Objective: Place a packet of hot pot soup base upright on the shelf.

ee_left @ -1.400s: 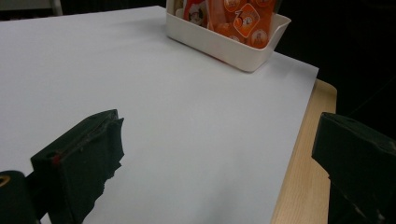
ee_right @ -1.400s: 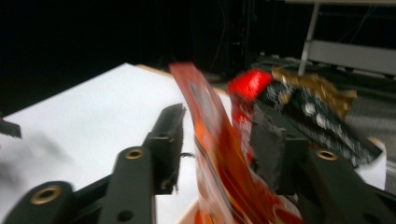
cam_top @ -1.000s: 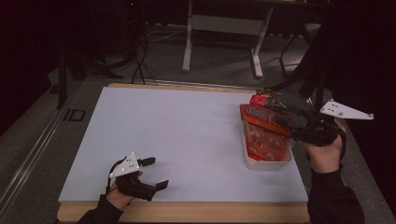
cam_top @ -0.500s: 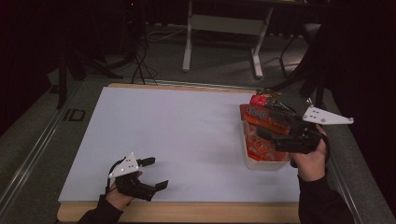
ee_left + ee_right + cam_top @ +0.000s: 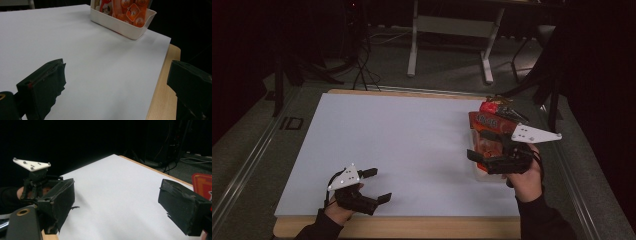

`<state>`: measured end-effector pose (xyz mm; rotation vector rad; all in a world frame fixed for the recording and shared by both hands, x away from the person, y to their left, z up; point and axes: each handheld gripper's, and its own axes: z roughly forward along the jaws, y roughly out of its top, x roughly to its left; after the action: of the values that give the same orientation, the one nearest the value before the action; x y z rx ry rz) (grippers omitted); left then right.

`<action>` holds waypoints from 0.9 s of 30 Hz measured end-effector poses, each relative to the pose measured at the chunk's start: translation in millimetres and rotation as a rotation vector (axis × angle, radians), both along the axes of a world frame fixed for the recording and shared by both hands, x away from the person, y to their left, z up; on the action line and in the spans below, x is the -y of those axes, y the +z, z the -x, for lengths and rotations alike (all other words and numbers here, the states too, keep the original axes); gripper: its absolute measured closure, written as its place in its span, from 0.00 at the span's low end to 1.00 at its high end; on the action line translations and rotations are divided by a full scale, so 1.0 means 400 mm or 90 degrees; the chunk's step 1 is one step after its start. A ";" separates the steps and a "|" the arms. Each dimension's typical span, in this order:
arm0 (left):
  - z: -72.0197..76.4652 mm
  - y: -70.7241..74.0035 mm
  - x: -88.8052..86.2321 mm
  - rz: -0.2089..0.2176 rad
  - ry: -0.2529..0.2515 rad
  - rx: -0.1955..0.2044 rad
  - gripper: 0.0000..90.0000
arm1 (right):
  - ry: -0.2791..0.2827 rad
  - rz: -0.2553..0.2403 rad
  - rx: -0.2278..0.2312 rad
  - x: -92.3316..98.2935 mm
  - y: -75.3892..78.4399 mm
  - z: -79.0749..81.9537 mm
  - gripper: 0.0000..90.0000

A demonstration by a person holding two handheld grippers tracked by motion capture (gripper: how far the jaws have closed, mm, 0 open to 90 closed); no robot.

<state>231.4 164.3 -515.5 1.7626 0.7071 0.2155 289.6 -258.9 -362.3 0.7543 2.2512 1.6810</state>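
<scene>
High view first: we see the left gripper (image 5: 374, 185) at the lower left of the frame, low over the white table sheet (image 5: 402, 145), its jaws spread with nothing between them. At the right of the frame the right gripper (image 5: 477, 159) sits in front of the white bin (image 5: 479, 172), which holds orange snack packets (image 5: 487, 132); its jaws have just been opening and stand wide, pointing toward frame left, with nothing clamped.

Left gripper view: we note both black jaws well apart at the lower corners, bare sheet between them. The bin (image 5: 120, 25) with the packets (image 5: 130, 11) stands at the top centre, near the sheet's corner and well apart from these jaws.

Right gripper view: we log wide-set jaws over bare sheet, empty. A red-orange packet edge (image 5: 202, 182) shows at the right border, just behind the right-hand jaw. The left gripper (image 5: 37, 187) appears at the left, farther off.
</scene>
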 end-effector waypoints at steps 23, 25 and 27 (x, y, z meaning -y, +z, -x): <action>0.001 -0.001 0.002 -0.005 -0.005 0.002 0.02 | 0.049 0.082 -0.055 -0.080 -0.192 0.023 0.15; 0.001 -0.001 0.002 -0.005 -0.006 0.002 0.02 | 0.047 0.085 -0.062 -0.080 -0.208 0.025 0.15; 0.001 -0.001 0.002 -0.006 -0.006 0.002 0.02 | 0.043 0.090 -0.061 -0.078 -0.221 0.026 0.15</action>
<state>230.9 163.3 -516.0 1.7737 0.6966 0.2159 279.1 -227.8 -450.9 0.7477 2.4571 1.5240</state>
